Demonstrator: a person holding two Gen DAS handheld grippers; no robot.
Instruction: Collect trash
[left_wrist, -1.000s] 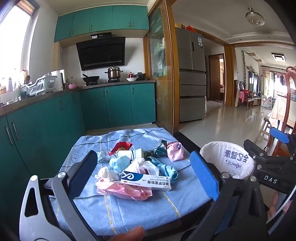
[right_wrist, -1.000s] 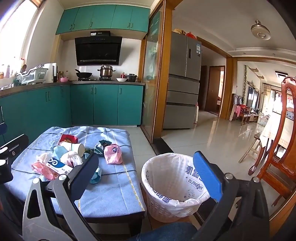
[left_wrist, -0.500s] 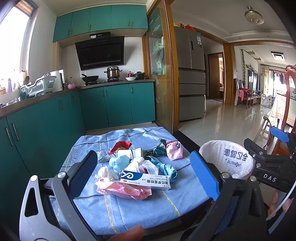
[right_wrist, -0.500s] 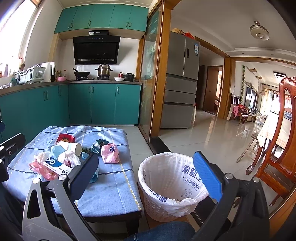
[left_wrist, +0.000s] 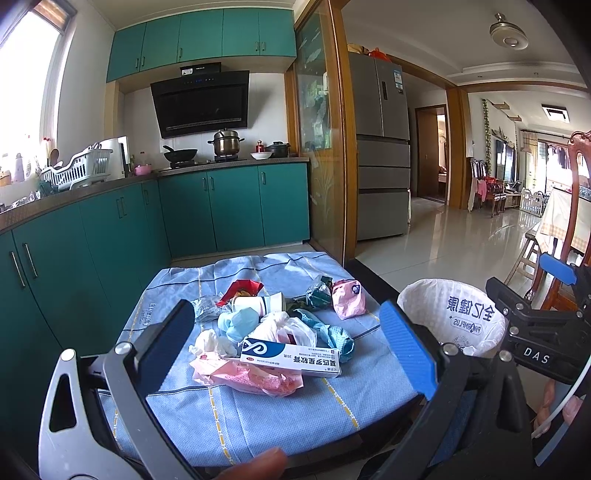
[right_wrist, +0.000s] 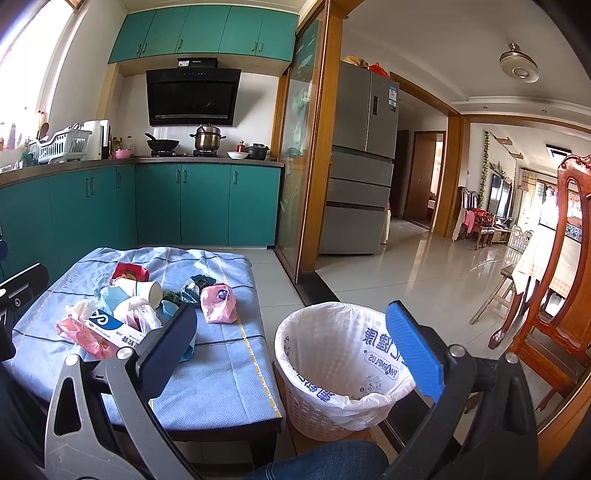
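Observation:
A heap of trash lies on the low table's blue cloth (left_wrist: 280, 413): a white and blue box (left_wrist: 290, 357) (right_wrist: 110, 330), a pink wrapper (left_wrist: 255, 378), a paper cup (left_wrist: 258, 304) (right_wrist: 138, 289), a pink pouch (left_wrist: 347, 298) (right_wrist: 218, 303), crumpled bags and a red packet (left_wrist: 242, 288). My left gripper (left_wrist: 284, 343) hangs open in front of the heap, touching nothing. To the table's right stands a white basket with a bag liner (right_wrist: 343, 365) (left_wrist: 452, 317). My right gripper (right_wrist: 295, 339) is open above the basket's near rim and holds nothing.
Teal kitchen cabinets (left_wrist: 110, 236) run along the left and back. A glass sliding door (right_wrist: 295, 184) and a grey fridge (right_wrist: 362, 166) stand behind the table. A wooden chair (right_wrist: 554, 295) is at the right. Tiled floor (right_wrist: 424, 266) stretches toward the far room. A blue-jeaned knee (right_wrist: 325, 461) shows below.
Both views have shifted only slightly, with the table and basket a touch lower and nearer. Both grippers stay open, and the trash has not moved.

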